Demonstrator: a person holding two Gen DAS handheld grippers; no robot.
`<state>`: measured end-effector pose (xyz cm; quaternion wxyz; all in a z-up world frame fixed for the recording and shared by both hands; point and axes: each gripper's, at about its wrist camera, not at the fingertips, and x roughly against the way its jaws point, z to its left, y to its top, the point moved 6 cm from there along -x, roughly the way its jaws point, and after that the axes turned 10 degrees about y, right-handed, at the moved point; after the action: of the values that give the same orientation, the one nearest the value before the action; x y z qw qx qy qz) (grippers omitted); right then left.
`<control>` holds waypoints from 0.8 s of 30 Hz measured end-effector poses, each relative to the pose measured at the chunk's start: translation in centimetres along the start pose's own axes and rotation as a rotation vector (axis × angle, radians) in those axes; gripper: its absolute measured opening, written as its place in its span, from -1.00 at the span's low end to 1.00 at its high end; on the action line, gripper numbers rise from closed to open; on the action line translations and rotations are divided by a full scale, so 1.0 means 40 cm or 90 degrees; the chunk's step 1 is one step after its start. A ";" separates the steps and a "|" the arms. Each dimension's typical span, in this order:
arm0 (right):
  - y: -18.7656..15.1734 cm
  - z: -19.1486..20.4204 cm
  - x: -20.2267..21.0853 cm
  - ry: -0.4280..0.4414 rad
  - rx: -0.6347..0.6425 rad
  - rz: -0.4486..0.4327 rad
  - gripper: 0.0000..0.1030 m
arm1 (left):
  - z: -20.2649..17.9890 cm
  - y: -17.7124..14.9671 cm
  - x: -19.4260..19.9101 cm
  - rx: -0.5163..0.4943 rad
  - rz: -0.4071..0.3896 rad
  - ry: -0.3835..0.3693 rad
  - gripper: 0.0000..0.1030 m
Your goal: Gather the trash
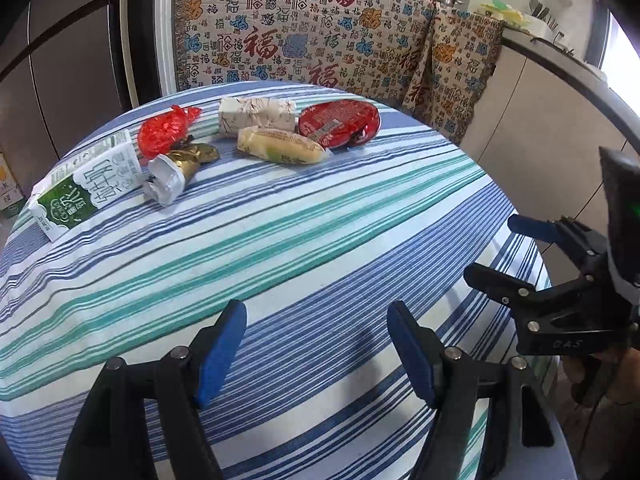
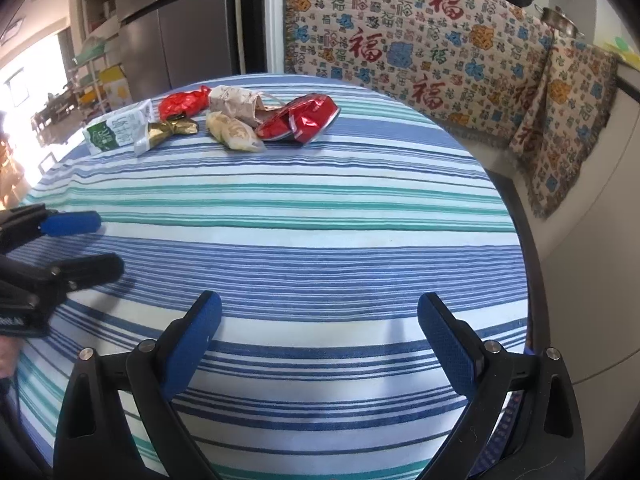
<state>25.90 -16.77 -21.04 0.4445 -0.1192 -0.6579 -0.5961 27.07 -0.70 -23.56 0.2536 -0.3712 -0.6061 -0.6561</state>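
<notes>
On the table's (image 1: pixel 320 240) far side six trash items (image 1: pixel 276 145) lay uncollected; left gripper (image 1: pixel 316 354) and right gripper (image 2: pixel 320 344) wide, empty.

A woven, matt striped cloth (image 1: pixel 320 240) covers the worktop, and at the upper left of the frame lie a glossy printed carton (image 1: pixel 86 184), a crinkled shiny red plastic wrapper (image 1: pixel 164 130), a gold foil pouch (image 1: pixel 180 168) with a silvery lining and a glossy red foil lid (image 1: pixel 340 122). Beside them a clear plastic bag (image 1: pixel 280 145) looks smooth and the patterned paper pack (image 1: pixel 256 114) matt. The left tongs (image 1: pixel 316 354) and right tongs (image 2: pixel 320 344) are smooth black plastic with textured matt blue pads (image 1: pixel 218 354) and bright metal pins, and a coarse woven blanket (image 1: pixel 320 32) hangs behind.
</notes>
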 end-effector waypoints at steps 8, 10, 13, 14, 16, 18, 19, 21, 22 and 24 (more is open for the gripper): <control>-0.003 0.013 -0.011 0.007 0.012 0.008 0.92 | 0.271 0.075 0.053 -0.009 -0.038 0.124 0.44; -0.002 0.018 -0.011 0.010 0.015 0.008 0.92 | 0.350 0.094 0.045 0.012 -0.036 0.143 0.44; -0.003 0.021 -0.015 0.014 0.015 0.010 0.92 | 0.445 0.109 -0.004 0.030 -0.004 0.149 0.44; -0.003 0.021 -0.017 0.015 0.015 0.012 0.92 | 0.465 0.113 -0.021 0.032 0.005 0.149 0.44; -0.003 0.022 -0.020 0.017 0.014 0.013 0.92 | 0.492 0.120 -0.058 0.021 0.020 0.139 0.44; -0.004 0.023 -0.022 0.018 0.014 0.013 0.92 | 0.501 0.125 -0.087 -0.001 0.033 0.124 0.44; -0.005 0.024 -0.024 0.019 0.014 0.014 0.92 | 0.509 0.121 -0.098 -0.014 0.039 0.116 0.44; -0.008 0.024 -0.027 0.021 0.014 0.017 0.92 | 0.520 0.129 -0.116 -0.035 0.043 0.115 0.44; -0.009 0.023 -0.029 0.022 0.013 0.019 0.92 | 0.525 0.135 -0.122 -0.044 0.038 0.114 0.44; -0.012 0.023 -0.033 0.023 0.010 0.023 0.92 | 0.528 0.149 -0.123 -0.050 0.024 0.098 0.44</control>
<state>25.91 -15.57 -22.25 0.4680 -0.1163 -0.6524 -0.5847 38.47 18.69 -24.08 0.2971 -0.3405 -0.5514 -0.7012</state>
